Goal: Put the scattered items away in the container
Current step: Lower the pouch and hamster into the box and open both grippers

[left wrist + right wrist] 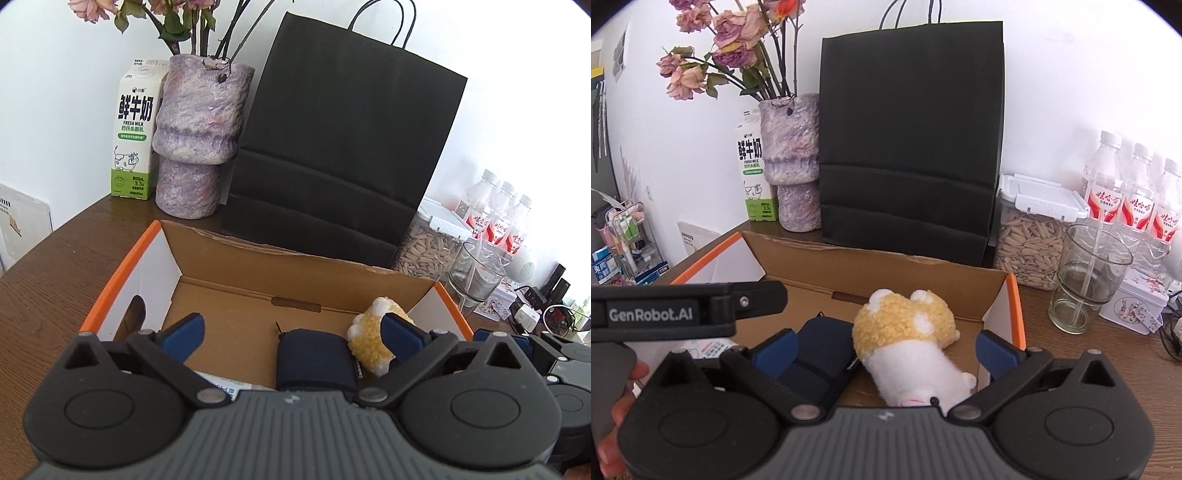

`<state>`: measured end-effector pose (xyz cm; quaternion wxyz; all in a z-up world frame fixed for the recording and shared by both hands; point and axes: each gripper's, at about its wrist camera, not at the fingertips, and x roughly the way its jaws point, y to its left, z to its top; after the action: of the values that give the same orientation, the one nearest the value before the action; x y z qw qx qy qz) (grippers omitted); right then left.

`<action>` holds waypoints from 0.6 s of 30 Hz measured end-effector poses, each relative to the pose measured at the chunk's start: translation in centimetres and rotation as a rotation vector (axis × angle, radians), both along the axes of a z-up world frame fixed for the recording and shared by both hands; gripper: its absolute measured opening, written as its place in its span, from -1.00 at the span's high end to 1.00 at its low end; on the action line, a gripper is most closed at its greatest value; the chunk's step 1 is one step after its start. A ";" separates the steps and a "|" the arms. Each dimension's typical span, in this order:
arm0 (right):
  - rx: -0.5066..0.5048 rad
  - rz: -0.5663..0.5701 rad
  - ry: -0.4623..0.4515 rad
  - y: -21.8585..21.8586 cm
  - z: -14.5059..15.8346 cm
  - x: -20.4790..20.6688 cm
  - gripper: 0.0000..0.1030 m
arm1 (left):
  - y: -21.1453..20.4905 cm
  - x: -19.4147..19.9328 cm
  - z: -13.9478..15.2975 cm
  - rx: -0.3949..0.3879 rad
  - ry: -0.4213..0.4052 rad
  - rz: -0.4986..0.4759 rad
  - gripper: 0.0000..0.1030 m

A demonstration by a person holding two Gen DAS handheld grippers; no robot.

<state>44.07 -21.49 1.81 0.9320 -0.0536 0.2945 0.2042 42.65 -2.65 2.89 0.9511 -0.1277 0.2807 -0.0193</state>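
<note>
An open cardboard box (pixel 236 291) (pixel 812 266) with orange-edged white sides sits on the wooden table. Inside it lie a dark blue pouch (pixel 314 360) (pixel 820 354) and a yellow and white plush toy (pixel 371 341) (pixel 908 339), side by side. A printed white packet (pixel 225 386) (pixel 709 349) lies at the box's near left. My left gripper (pixel 295 338) hangs open above the pouch, its pads apart from it. My right gripper (pixel 886 350) stands open over the plush, touching nothing. The left gripper's body (pixel 683 310) crosses the right wrist view at left.
Behind the box stand a black paper bag (pixel 332 147) (pixel 908 147), a purple vase (pixel 195 136) (pixel 792 162) with dried flowers and a milk carton (pixel 135 136) (pixel 753 170). To the right are a seed jar (pixel 1030 236), a glass (pixel 1086 280), water bottles (pixel 1134 188) and a tin (pixel 1134 306).
</note>
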 end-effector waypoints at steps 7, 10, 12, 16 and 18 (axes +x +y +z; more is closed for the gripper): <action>-0.005 -0.021 -0.039 -0.1 0.8 -1.3 -1.00 | -0.3 -2.0 1.2 0.024 -0.048 -0.016 -1.00; -0.007 -0.030 -0.046 -0.2 1.0 -2.1 -1.00 | -0.2 -3.0 1.5 0.022 -0.059 -0.019 -1.00; -0.010 -0.036 -0.052 -0.3 1.1 -2.7 -1.00 | -0.1 -3.8 1.7 0.023 -0.068 -0.021 -1.00; -0.010 -0.047 -0.064 -0.6 1.4 -4.2 -1.00 | 0.1 -5.6 2.2 0.035 -0.091 -0.020 -1.00; -0.009 -0.047 -0.072 -0.7 1.6 -5.1 -1.00 | 0.2 -6.5 2.4 0.036 -0.100 -0.020 -1.00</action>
<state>39.00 -22.15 3.42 0.9462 -0.0583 0.2630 0.1791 36.10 -2.46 5.29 0.9658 -0.1064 0.2344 -0.0299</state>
